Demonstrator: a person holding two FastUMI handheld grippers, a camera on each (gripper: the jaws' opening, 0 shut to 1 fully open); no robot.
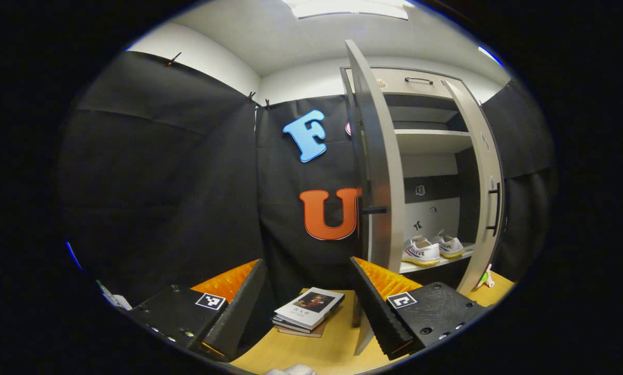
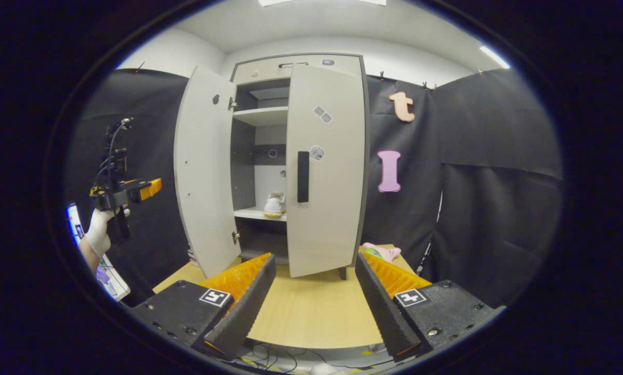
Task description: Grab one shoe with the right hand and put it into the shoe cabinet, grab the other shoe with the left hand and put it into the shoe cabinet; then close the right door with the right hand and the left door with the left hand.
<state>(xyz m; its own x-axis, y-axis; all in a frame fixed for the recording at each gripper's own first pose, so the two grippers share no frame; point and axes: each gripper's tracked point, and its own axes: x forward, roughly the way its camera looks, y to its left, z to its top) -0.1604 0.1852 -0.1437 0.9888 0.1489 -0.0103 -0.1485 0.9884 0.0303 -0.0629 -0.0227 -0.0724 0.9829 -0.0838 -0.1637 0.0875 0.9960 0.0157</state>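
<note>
Both our grippers spread, gripping nothing: left gripper (image 1: pixel 307 281) faces left door (image 1: pixel 376 166) edge-on, right gripper (image 2: pixel 315 276) faces right door (image 2: pixel 324 172). Two shoes (image 1: pixel 430 249) side by side on lower shelf (image 1: pixel 436 263) inside shoe cabinet (image 2: pixel 270 156). Right door nearly closed, left door wide open. Books (image 1: pixel 309 311) stacked on table (image 2: pixel 311 312) near cabinet's left corner.

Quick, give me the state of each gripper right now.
Left gripper: jaws open, holding nothing.
Right gripper: jaws open, holding nothing.
</note>
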